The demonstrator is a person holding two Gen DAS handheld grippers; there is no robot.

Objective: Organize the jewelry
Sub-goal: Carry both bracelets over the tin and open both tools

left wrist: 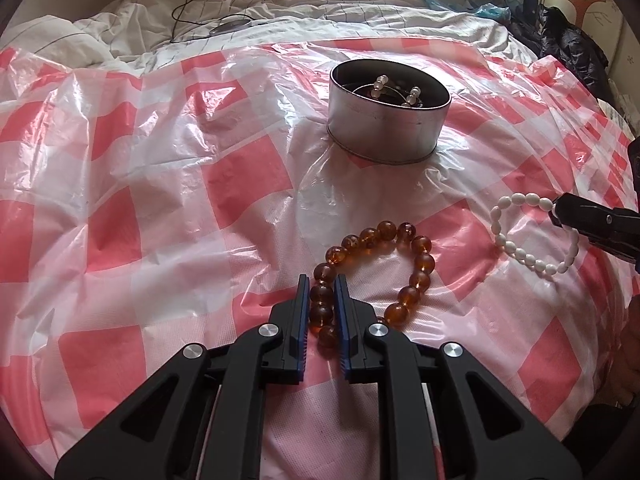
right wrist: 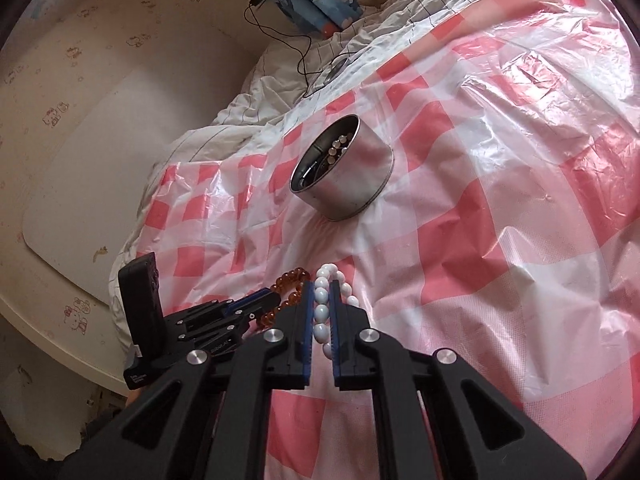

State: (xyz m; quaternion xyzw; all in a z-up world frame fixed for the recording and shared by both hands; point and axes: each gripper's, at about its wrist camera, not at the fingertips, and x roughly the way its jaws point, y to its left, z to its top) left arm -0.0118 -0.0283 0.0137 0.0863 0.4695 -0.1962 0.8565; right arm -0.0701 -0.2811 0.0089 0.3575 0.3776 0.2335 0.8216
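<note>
On the bed, a pink-and-white checked plastic sheet (left wrist: pixel 160 200) carries everything. The left tool (left wrist: pixel 322 280) is narrowed onto the amber bead bracelet (left wrist: pixel 400 264), several beads pinched between its pads while the rest of the loop lies on the sheet beyond and to the right. The right tool (right wrist: pixel 321 285) clamps the white bead bracelet (right wrist: pixel 322 312), just beside the amber one. The round metal tin (left wrist: pixel 384 132), already holding beaded pieces, stands further towards the bed's middle, well apart from both tools.
</note>
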